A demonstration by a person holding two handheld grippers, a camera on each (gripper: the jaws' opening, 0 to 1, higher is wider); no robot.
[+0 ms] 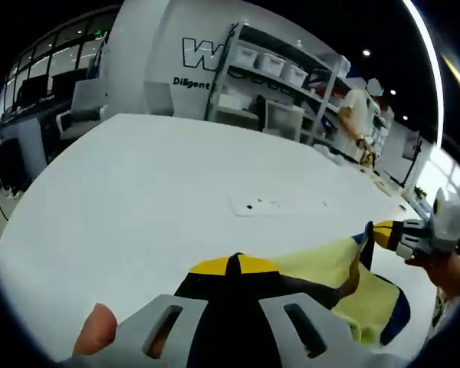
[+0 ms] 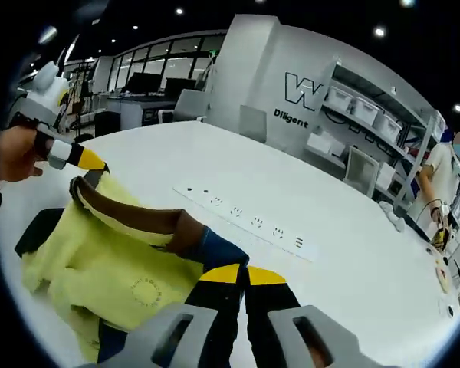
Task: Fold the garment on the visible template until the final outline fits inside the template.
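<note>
A pale yellow garment (image 2: 115, 261) with a brown edge and dark blue trim lies bunched on the white table (image 2: 353, 261). In the right gripper view, my right gripper (image 2: 242, 274) is shut with its yellow tips on the blue and brown edge. My left gripper (image 2: 84, 162) comes in at the upper left and pinches the far end of that brown edge, lifting it. In the left gripper view, my left gripper (image 1: 234, 264) is shut at the garment (image 1: 322, 264). There the right gripper (image 1: 379, 232) holds the edge at the right, so the brown edge stretches between the two.
A flush power-socket strip (image 2: 245, 218) is set in the table (image 1: 138, 199) beyond the garment. Shelves with bins (image 1: 280, 69) and a standing person (image 1: 356, 115) are past the far edge. Chairs and desks (image 2: 149, 103) stand behind. A hand (image 2: 15, 153) holds the left gripper.
</note>
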